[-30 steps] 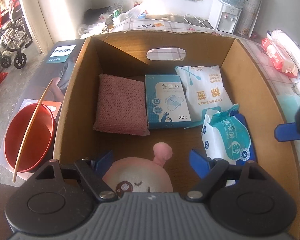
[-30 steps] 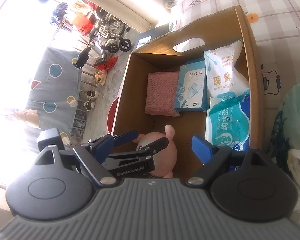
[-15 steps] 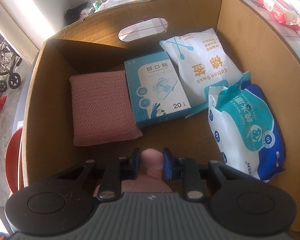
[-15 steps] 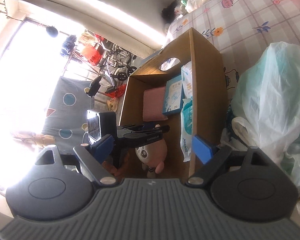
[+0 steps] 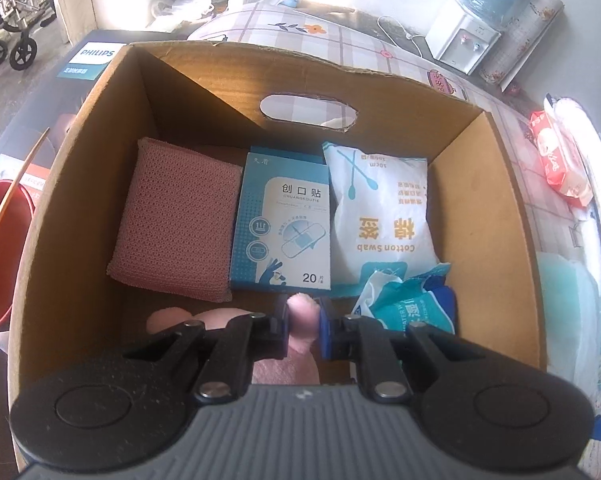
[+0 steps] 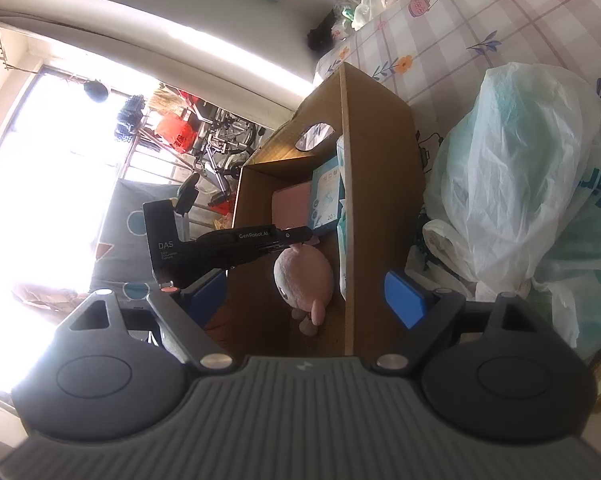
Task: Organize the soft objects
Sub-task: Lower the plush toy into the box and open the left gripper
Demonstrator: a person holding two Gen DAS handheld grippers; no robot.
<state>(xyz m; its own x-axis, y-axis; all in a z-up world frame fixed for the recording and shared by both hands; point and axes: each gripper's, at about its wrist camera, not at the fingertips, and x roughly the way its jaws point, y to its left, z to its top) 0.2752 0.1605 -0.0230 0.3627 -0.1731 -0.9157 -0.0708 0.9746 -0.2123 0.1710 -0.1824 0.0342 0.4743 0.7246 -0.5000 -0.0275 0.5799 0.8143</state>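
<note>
A pink plush toy (image 5: 302, 312) hangs inside the cardboard box (image 5: 480, 216), near its front wall. My left gripper (image 5: 302, 322) is shut on a small pink limb of it. On the box floor lie a pink knitted pad (image 5: 176, 220), a blue plaster box (image 5: 284, 224), a cotton swab bag (image 5: 380, 216) and a wet wipes pack (image 5: 412, 304). In the right wrist view the plush toy (image 6: 304, 272) dangles below the left gripper (image 6: 300, 236). My right gripper (image 6: 304, 294) stands open and empty at the box's (image 6: 380, 168) near corner.
A red basin (image 5: 0, 256) and a Philips carton (image 5: 92, 60) sit left of the box. White and green plastic bags (image 6: 520, 160) are piled against its right side. A red tissue pack (image 5: 560, 160) lies on the checked cloth, and a water dispenser (image 5: 472, 36) stands behind it.
My left gripper closed from wide open onto the plush toy's pink limb and shifted over the box. My right gripper drew back from above the box to its outer corner.
</note>
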